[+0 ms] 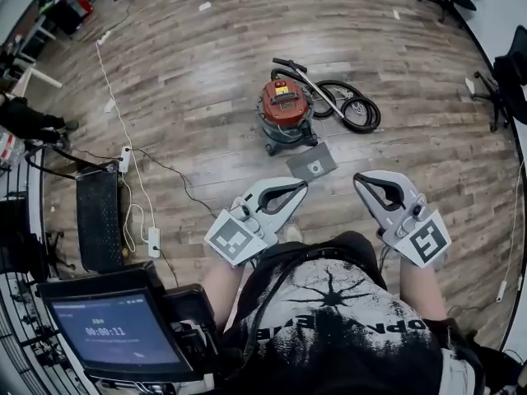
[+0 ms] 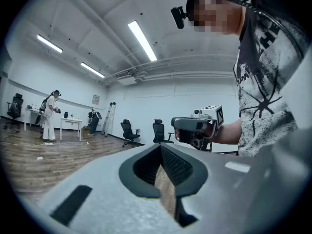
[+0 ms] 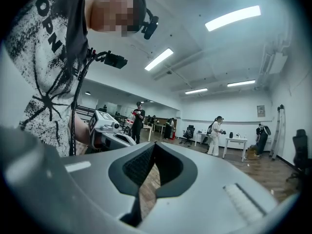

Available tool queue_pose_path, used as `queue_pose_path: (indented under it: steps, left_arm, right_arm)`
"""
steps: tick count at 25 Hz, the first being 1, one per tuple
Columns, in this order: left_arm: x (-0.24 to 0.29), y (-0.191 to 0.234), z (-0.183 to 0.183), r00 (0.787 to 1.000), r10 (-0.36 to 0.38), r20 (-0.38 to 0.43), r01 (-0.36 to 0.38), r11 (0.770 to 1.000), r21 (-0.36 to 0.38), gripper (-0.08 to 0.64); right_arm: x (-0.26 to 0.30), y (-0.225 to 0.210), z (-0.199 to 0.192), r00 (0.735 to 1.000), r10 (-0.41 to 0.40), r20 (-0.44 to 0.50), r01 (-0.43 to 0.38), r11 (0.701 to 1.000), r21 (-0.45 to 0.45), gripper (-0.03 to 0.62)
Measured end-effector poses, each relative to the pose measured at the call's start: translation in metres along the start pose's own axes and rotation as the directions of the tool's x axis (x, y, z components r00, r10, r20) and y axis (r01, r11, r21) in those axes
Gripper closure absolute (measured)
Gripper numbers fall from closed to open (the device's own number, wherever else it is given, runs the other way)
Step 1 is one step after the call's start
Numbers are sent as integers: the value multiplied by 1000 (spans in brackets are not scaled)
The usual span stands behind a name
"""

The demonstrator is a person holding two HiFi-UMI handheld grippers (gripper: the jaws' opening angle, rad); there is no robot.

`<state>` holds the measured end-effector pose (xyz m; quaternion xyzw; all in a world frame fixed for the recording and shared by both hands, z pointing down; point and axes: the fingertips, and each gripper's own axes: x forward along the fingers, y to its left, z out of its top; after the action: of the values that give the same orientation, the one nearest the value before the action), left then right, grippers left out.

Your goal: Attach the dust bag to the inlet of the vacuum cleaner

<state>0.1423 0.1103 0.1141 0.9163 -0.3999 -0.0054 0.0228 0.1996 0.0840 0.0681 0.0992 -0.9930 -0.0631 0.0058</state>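
Observation:
A red and grey vacuum cleaner (image 1: 284,112) stands on the wooden floor ahead of me, its black hose (image 1: 350,105) coiled to its right. The dust bag (image 1: 311,164), a flat grey card with a round hole, lies on the floor just in front of it. My left gripper (image 1: 301,186) and right gripper (image 1: 359,178) are held level near my chest, both shut and empty, short of the bag. In the left gripper view its jaws (image 2: 161,146) meet and the right gripper (image 2: 196,126) shows beyond. In the right gripper view the jaws (image 3: 153,145) also meet, with the left gripper (image 3: 109,133) beside.
A white cable with power strips (image 1: 125,160) runs down the left floor beside a black case (image 1: 99,216). A screen (image 1: 111,332) is at lower left. Office chairs (image 1: 506,76) stand at right. People (image 3: 214,135), tables and a ladder (image 3: 278,130) are far off.

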Motion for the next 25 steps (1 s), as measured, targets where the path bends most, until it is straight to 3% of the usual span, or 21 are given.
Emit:
queue_pose_path:
  steps: [7, 14, 20, 25]
  left_arm:
    - [-14, 6, -22, 997, 74, -3, -74, 997, 4, 558]
    - [-33, 1, -40, 992, 125, -19, -126, 991, -44, 558]
    - [-33, 7, -39, 979, 202, -34, -204, 973, -110, 558]
    - [-37, 22, -39, 959, 272, -80, -281, 951, -128, 558]
  right_arm:
    - [25, 8, -13, 996, 90, 12, -90, 996, -23, 588]
    - [38, 19, -17, 990, 144, -10, -144, 989, -39, 588]
    - [42, 12, -29, 977, 204, -57, -206, 978, -33, 588]
    - [48, 13, -55, 952, 257, -166, -270, 961, -56, 588]
